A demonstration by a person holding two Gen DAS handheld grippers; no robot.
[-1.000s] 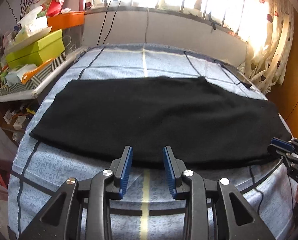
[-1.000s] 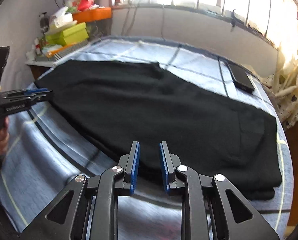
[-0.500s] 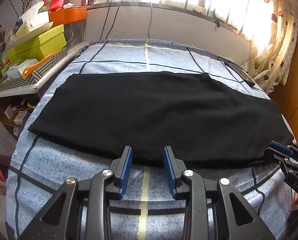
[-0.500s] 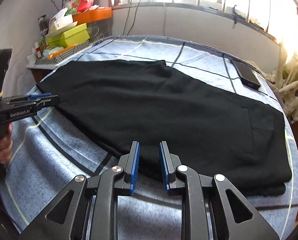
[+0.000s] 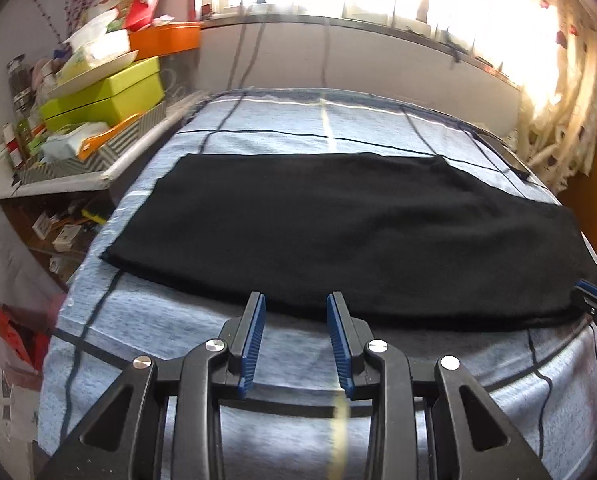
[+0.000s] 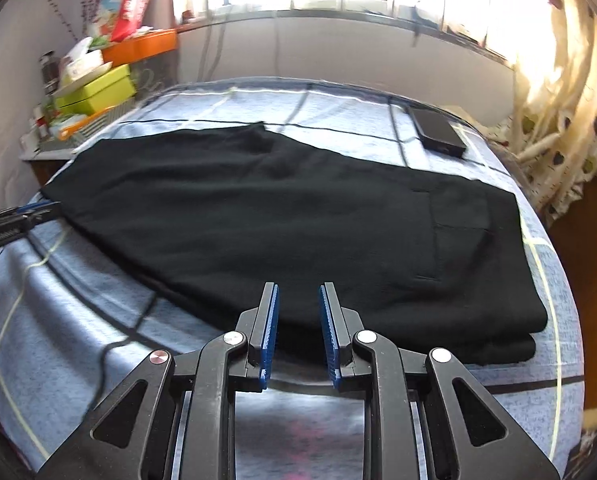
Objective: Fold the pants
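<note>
Black pants (image 5: 338,236) lie flat across the blue checked bed, folded lengthwise, waist end with a pocket at the right (image 6: 458,232). My left gripper (image 5: 294,300) is open and empty, its tips just above the pants' near edge. My right gripper (image 6: 297,290) is open and empty, its tips over the near edge by the waist end. The right gripper shows at the right edge of the left wrist view (image 5: 594,300); the left gripper shows at the left edge of the right wrist view (image 6: 14,220).
A black phone (image 6: 438,132) lies on the bed beyond the pants at the far right. A cluttered shelf with green and orange boxes (image 5: 102,96) stands left of the bed. A curtain (image 6: 558,100) hangs at the right. The bed (image 5: 298,128) extends to the window wall.
Both cameras have risen and pulled back a little, so the pants look farther away. Both grippers stay open and empty; the pants have not moved.
</note>
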